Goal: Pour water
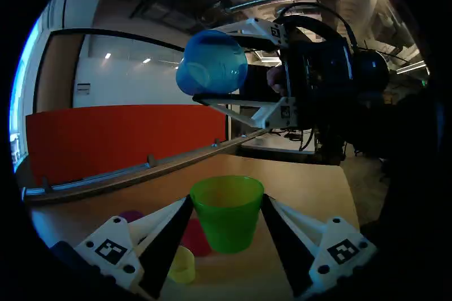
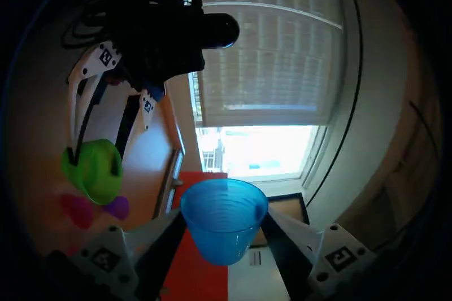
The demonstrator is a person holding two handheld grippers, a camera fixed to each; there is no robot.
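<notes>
Two grippers each pinch one cup, and the pour turns on how those cups stack. My right gripper (image 2: 223,215) has both fingers pressed against the sides of a translucent blue plastic cup (image 2: 224,227), low in the centre of the right gripper view. The room sits rolled about a quarter turn in that view, with the pale wooden table (image 2: 150,148) running up the left side. From that I judge the blue cup's long axis lies near level, its mouth pointing sideways rather than up. I cannot tell whether any water is in it or leaving it.

Outward from there, at the left of the same view, my left gripper (image 2: 93,161) clamps a translucent green plastic cup (image 2: 97,174). Its mouth faces away from the table, so it stands upright. In the left gripper view the green cup sits low in the centre between the two fingers. The blue cup hangs in the upper centre, above it and apart, a shade to the left. Whether the green cup rests on the table I cannot tell.

I judge the right hand is the one to move, bringing the blue lip over the green mouth. At the lower left of the left gripper view, near the green cup, a small purple cup (image 1: 131,216), a red-pink cup (image 1: 195,238) and a yellow cup (image 1: 183,264) lie on the table.
</notes>
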